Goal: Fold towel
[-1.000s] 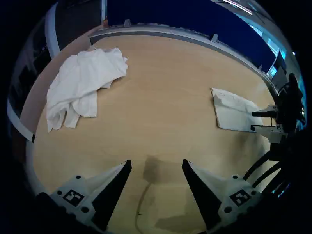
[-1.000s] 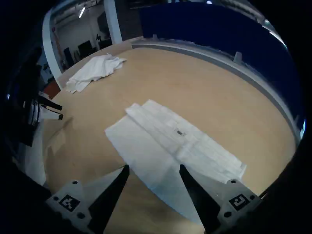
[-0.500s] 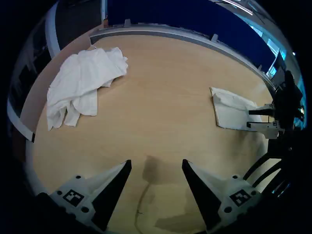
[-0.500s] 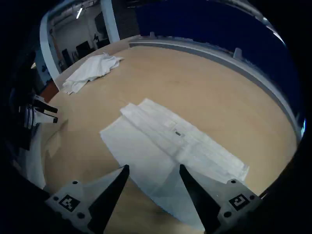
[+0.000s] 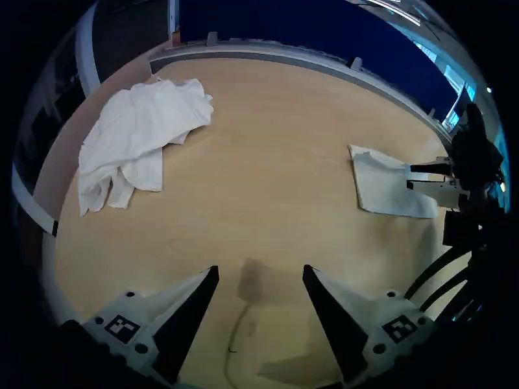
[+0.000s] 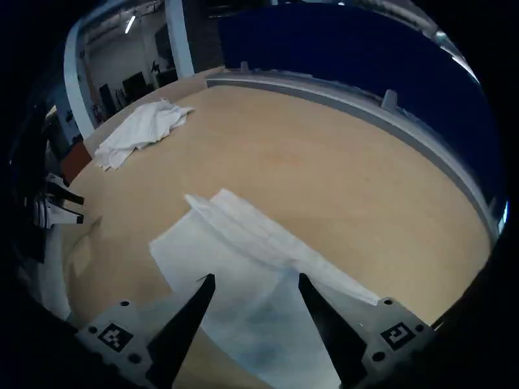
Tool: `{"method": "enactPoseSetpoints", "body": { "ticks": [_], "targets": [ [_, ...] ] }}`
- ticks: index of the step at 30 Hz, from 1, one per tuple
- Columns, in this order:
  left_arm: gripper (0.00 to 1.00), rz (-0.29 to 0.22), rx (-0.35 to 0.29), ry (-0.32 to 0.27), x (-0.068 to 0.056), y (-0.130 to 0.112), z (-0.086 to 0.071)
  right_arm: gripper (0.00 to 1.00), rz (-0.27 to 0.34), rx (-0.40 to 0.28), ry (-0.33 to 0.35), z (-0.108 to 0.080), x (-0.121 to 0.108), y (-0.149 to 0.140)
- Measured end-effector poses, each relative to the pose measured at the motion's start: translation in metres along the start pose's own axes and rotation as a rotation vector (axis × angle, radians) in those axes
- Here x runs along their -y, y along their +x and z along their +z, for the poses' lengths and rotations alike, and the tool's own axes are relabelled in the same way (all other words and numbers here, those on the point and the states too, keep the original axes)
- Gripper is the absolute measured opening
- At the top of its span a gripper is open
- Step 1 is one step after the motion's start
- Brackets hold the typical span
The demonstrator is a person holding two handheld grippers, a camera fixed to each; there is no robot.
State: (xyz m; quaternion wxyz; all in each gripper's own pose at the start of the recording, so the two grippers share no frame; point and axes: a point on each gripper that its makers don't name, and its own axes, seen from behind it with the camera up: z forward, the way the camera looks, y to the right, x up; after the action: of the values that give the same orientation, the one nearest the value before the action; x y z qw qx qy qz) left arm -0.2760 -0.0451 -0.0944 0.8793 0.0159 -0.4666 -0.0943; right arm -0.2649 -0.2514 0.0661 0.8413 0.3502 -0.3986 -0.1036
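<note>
A flat, partly folded white towel (image 6: 240, 253) lies on the wooden table (image 6: 337, 168), straight ahead in the right gripper view. My right gripper (image 6: 255, 285) hangs open just over its near part, which runs under and between the fingers. From the left gripper view the same towel (image 5: 383, 185) sits at the right, with the right gripper (image 5: 425, 177) over its far-right edge, held by a dark-sleeved hand. My left gripper (image 5: 259, 279) stands open above bare table with nothing between its fingers. It also appears small at the far left edge as the left gripper (image 6: 61, 206).
A crumpled pile of white towels (image 5: 136, 136) lies at the table's far left corner, the same pile (image 6: 139, 126) seen from the right gripper view. A grey raised rim (image 5: 292, 58) and a blue partition (image 6: 363, 52) border the table's back. Black chair parts (image 5: 447, 272) stand at the right.
My right gripper has moved forward and lower over the flat towel, so the towel now reaches under its fingers. The left gripper has stayed still.
</note>
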Motion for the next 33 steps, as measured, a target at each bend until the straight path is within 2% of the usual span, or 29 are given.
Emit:
{"method": "enactPoseSetpoints", "body": {
  "ticks": [6, 18, 24, 33],
  "targets": [
    [0.96, 0.001, 0.003, 0.0, 0.0, -0.001, 0.001, 1.0, 0.012, 0.002, -0.011, 0.006, -0.008, 0.006],
    [0.96, 0.015, 0.006, -0.007, -0.003, -0.001, 0.003, 1.0, 0.01, -0.005, -0.011, -0.001, -0.005, 0.004],
    [0.96, 0.023, 0.008, -0.006, -0.003, -0.001, 0.003, 1.0, 0.015, -0.004, -0.022, -0.011, -0.007, -0.006],
    [0.96, 0.03, 0.01, -0.009, -0.004, 0.0, -0.001, 1.0, 0.028, 0.022, -0.051, -0.036, -0.018, -0.042]
  ]
}}
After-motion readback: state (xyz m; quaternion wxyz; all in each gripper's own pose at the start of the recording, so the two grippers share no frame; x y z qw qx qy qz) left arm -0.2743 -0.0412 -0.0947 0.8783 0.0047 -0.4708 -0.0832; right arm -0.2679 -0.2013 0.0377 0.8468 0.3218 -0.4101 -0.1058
